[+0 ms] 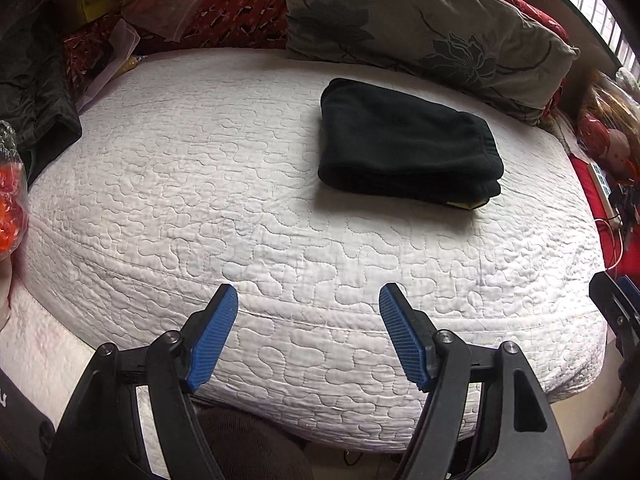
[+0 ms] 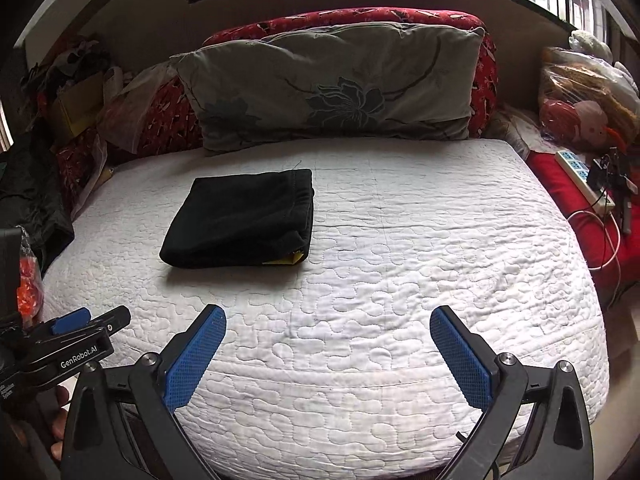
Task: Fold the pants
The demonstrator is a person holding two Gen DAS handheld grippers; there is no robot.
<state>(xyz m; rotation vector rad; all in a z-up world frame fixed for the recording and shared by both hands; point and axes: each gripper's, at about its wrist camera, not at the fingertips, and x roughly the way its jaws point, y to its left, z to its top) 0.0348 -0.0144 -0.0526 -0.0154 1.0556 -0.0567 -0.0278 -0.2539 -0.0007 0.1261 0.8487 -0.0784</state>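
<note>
Bedroom scene: white quilted mattress cover [image 2: 400, 240] takes up most of both views, grey floral pillow [image 2: 332, 88] propped at the head. Black fleece pants [image 2: 240, 220] sit on the cover just short of that pillow, already down to a compact rectangular stack, edges roughly squared, a bit of yellow label poking out at the near corner. I've got my left gripper [image 1: 308, 336] with blue ribbed pads spread wide, nothing between them, hanging over the mattress edge well clear of the pillow. My right gripper [image 2: 328, 352] is spread wider still, also empty, same near edge. Pants look done to me; fold holds its shape unaided. Judging the fabric: soft, thick, light, not slippery, compresses easily, so layers could slide if pinched at one corner only. If I need to move it, I'd take the stack through all layers at the folded side, one gripper at each end.
</note>
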